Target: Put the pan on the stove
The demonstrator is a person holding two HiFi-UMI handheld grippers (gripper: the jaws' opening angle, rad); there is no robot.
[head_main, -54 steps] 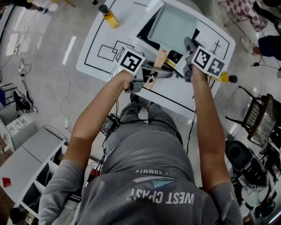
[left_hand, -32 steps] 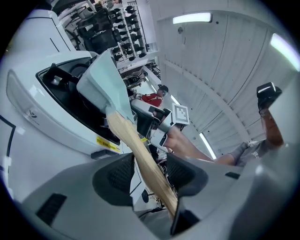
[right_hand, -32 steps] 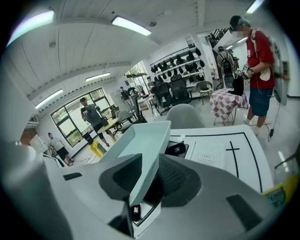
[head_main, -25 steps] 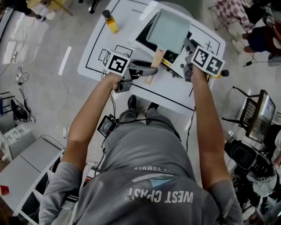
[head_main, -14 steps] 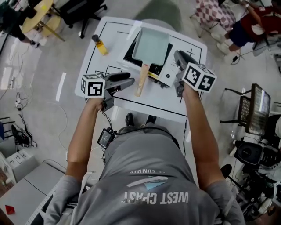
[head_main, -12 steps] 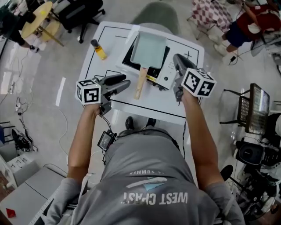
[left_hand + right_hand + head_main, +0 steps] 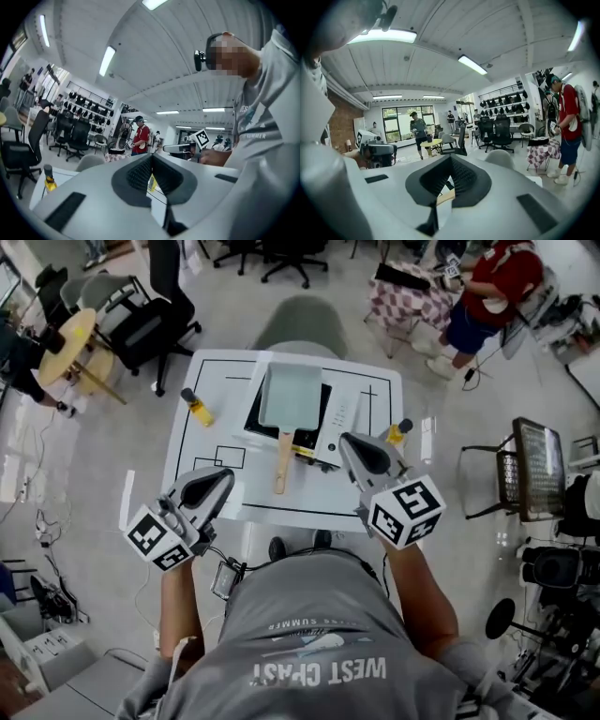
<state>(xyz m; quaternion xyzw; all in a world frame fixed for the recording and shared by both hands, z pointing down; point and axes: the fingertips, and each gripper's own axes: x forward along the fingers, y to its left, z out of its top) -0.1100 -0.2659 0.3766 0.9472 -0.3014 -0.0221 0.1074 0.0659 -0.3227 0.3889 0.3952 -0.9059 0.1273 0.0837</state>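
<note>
A square pale-green pan [image 7: 291,395] with a wooden handle [image 7: 280,465] rests on the black-and-white stove [image 7: 330,424] in the middle of the white table [image 7: 211,432]. My left gripper [image 7: 228,476] hovers at the table's near left edge, shut and empty, well short of the handle. Near the stove's right front corner my right gripper [image 7: 345,441] is raised, also shut with nothing in it. Both grippers point out over the room, the left gripper [image 7: 151,157] and the right gripper [image 7: 450,160] each showing ribbed pads pressed together.
One yellow bottle [image 7: 197,407] stands at the table's left, another [image 7: 397,431] to the right of the stove. A grey chair [image 7: 300,324] is behind the table. A person in red [image 7: 487,287] sits by a checked table at back right. Equipment [image 7: 530,474] stands at right.
Both grippers have drawn back from the pan toward my body and risen. The left jaws, apart before, are now together. The pan stays on the stove.
</note>
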